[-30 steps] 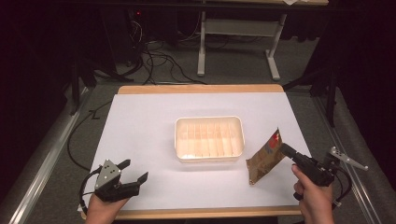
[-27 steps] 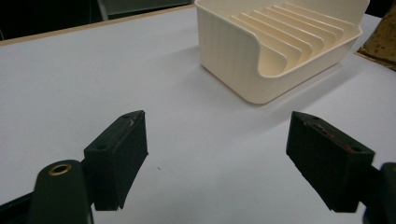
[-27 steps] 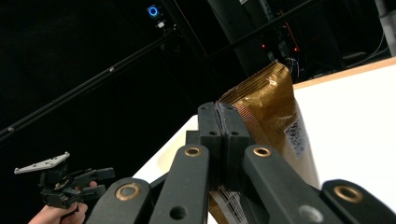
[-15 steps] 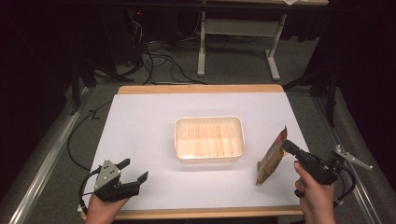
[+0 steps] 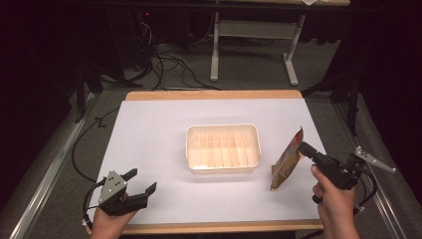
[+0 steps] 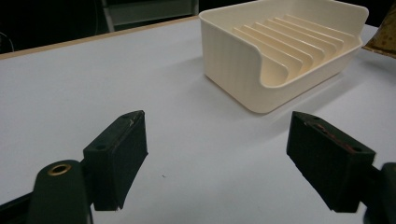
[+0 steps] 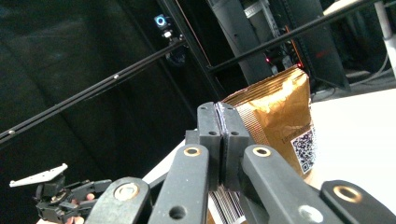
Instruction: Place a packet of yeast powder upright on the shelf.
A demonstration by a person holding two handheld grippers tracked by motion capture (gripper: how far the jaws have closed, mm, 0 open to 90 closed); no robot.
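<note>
High view shows a white surface (image 5: 149, 129) with a wooden edge, and at its middle a cream ribbed tray (image 5: 223, 148) lying flat; to the right of the tray, apart from it, a gold-brown snack pouch (image 5: 286, 160) stands on its lower edge, leaning a little, its upper corner pinched by the right tool (image 5: 304, 149); the right hand (image 5: 334, 201) comes in from the bottom right corner, with the tool's cable and grey plate trailing beside it. At the lower left the left tool (image 5: 141, 181) sits low near the front edge of the surface, held by the left hand (image 5: 107, 221); its jaws stand wide apart with nothing between them, well away from the tray.

Left gripper view looks along the two black jaws at bare white surface; the pads (image 6: 119, 154) are spread to either side of the frame and grip nothing; the cream tray (image 6: 261, 56) lies ahead and to the right, its ribs running along its floor, and a sliver of the pouch (image 6: 384, 35) shows at the far right edge.

Right gripper view shows the right tool (image 7: 223, 140) clamped tight on the pouch (image 7: 280, 121), the jaws pressed together over its crimped side seam; a square printed code sits on the pouch's face; the left tool (image 7: 56, 200) appears small at the lower left.
</note>
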